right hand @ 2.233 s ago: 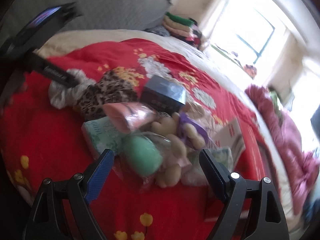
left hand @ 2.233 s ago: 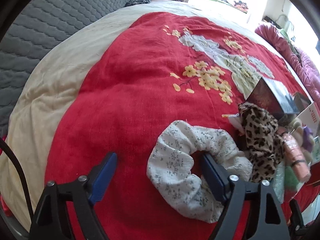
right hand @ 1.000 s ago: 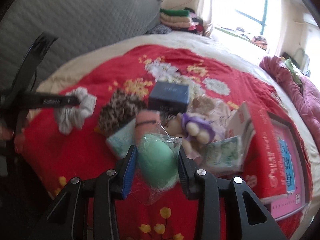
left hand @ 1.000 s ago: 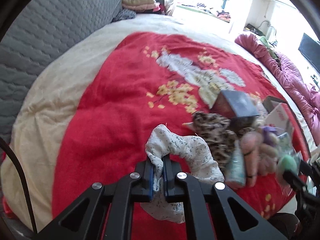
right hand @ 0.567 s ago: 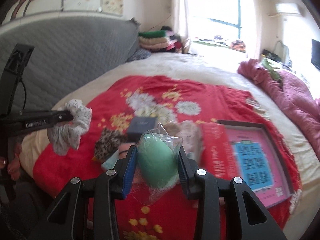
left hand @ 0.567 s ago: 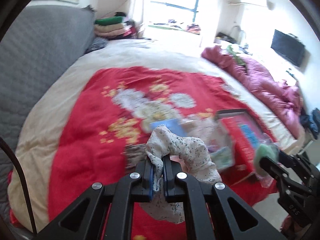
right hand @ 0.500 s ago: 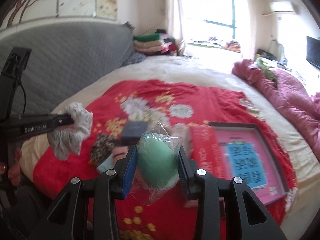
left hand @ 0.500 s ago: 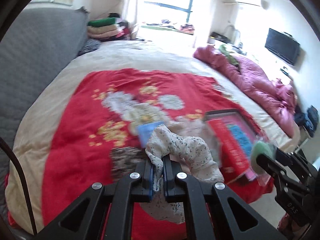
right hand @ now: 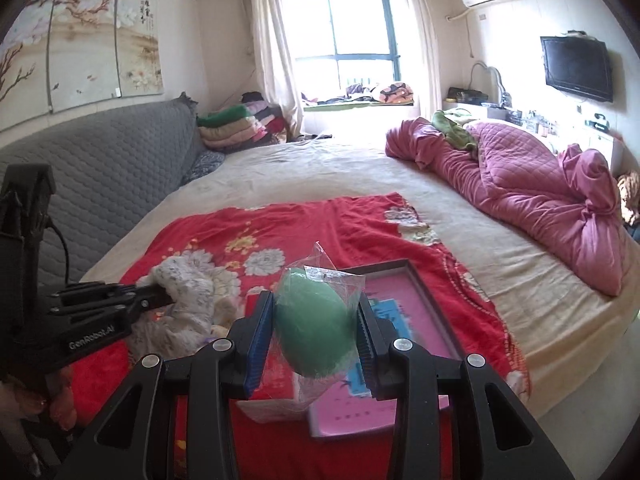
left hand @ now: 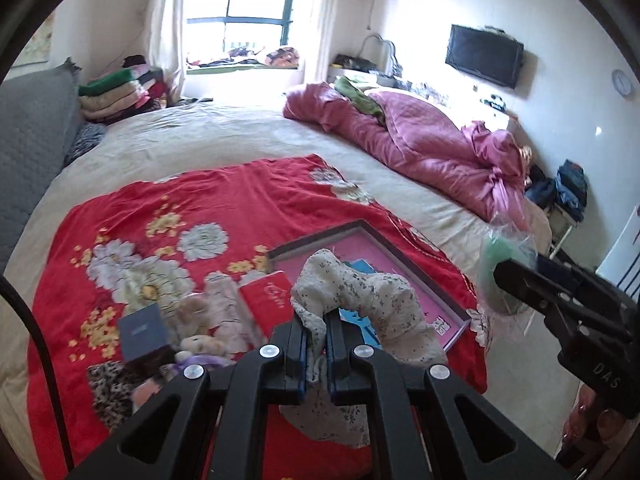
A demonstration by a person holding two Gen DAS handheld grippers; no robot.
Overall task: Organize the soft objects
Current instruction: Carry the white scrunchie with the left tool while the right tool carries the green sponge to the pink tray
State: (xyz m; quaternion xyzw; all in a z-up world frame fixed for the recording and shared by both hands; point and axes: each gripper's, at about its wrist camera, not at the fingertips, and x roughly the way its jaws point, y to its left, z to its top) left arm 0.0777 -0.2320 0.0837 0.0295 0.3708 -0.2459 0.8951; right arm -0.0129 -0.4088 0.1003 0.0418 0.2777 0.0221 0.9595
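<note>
My left gripper (left hand: 316, 330) is shut on a white floral scrunchie (left hand: 372, 300) and holds it in the air above the pink open box (left hand: 396, 268) on the red bedspread. My right gripper (right hand: 316, 332) is shut on a green egg-shaped sponge in a clear plastic bag (right hand: 314, 328), also raised over the pink box (right hand: 404, 304). The right gripper with the sponge (left hand: 500, 276) shows at the right of the left wrist view. The left gripper with the scrunchie (right hand: 188, 296) shows at the left of the right wrist view.
On the red bedspread (left hand: 224, 200) lie a leopard scrunchie (left hand: 110, 384), a dark blue box (left hand: 142, 332), a small plush toy (left hand: 200, 344) and a red booklet (left hand: 270, 300). A pink quilt (right hand: 520, 184) is bunched at the bed's right. A grey headboard (right hand: 100, 176) stands left.
Both grippers have risen and swung right, from the pile of items toward the pink box, each still holding its object. The view now shows more of the room.
</note>
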